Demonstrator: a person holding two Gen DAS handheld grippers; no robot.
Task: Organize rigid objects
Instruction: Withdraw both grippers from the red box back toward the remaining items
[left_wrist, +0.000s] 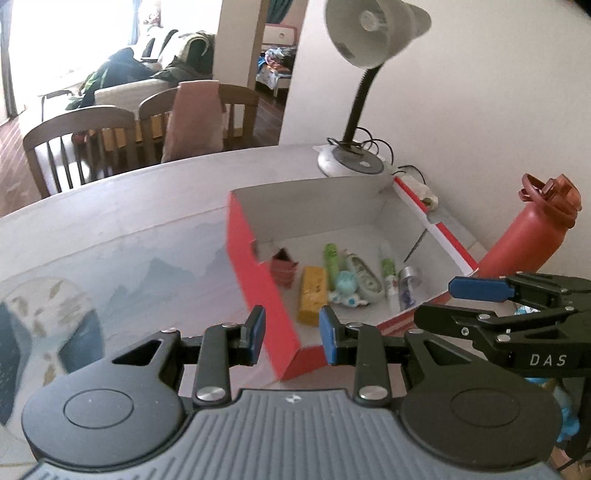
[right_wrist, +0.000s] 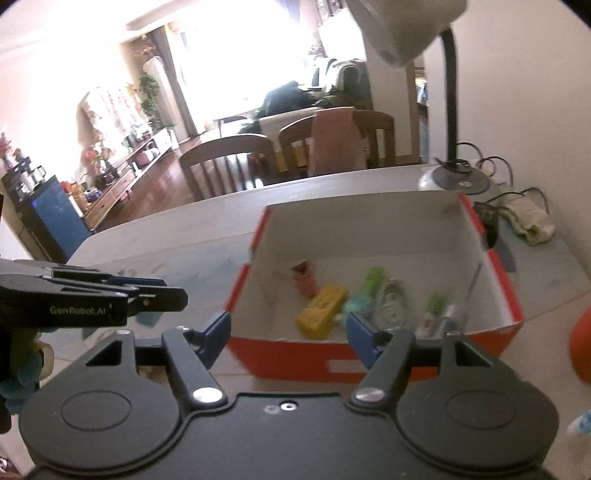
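A red cardboard box (left_wrist: 258, 280) with a white inside stands on the table; it also shows in the right wrist view (right_wrist: 509, 295). In it lie a yellow block (left_wrist: 313, 295) (right_wrist: 321, 312), a dark red item (left_wrist: 283, 271), a green tube (left_wrist: 331, 262), a teal toy (left_wrist: 345, 284), a correction tape (left_wrist: 365, 277) and small bottles (left_wrist: 391, 280). My left gripper (left_wrist: 291, 334) is open and empty, straddling the box's near corner. My right gripper (right_wrist: 288, 338) is open and empty, just in front of the box's near wall. It also shows in the left wrist view (left_wrist: 480, 291).
A red water bottle (left_wrist: 524, 236) stands right of the box. A desk lamp (left_wrist: 351, 162) with cables stands behind it by the wall. Wooden chairs (left_wrist: 81, 147) stand at the table's far edge. A printed mat (left_wrist: 110, 288) covers the table left of the box.
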